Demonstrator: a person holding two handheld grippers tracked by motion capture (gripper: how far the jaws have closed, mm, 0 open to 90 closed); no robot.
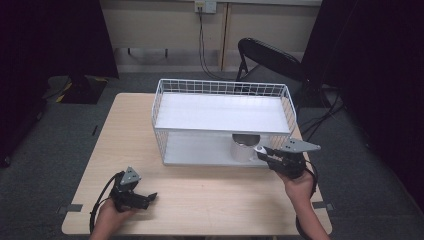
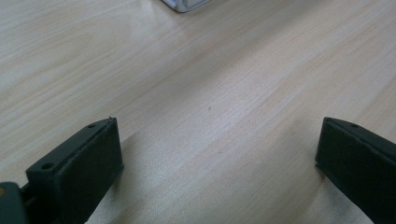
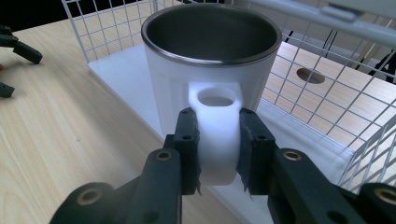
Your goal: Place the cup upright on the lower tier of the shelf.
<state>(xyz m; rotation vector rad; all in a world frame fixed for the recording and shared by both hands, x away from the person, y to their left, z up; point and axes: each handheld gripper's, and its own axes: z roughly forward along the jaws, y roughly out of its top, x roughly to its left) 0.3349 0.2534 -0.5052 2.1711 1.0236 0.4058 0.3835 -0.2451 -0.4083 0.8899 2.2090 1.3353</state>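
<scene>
A white mug [image 3: 210, 65] with a steel-lined inside stands upright at the front right of the lower shelf of a white wire rack [image 1: 222, 82]. My right gripper [image 3: 218, 149] is shut on the mug's white handle [image 3: 215, 126], one pad on each side. From above, the mug [image 1: 244, 148] sits under the top shelf and the right gripper [image 1: 265, 154] reaches it from the right. My left gripper [image 1: 150, 196] rests open low over the table's front left. Between its wide-apart jaws lies bare wood [image 2: 215, 154].
The rack's upper shelf [image 1: 220, 112] is a bare white board. A black folding chair [image 1: 270, 57] stands behind the table, with cables on the floor. The wooden tabletop [image 1: 210, 200] in front of the rack is open room.
</scene>
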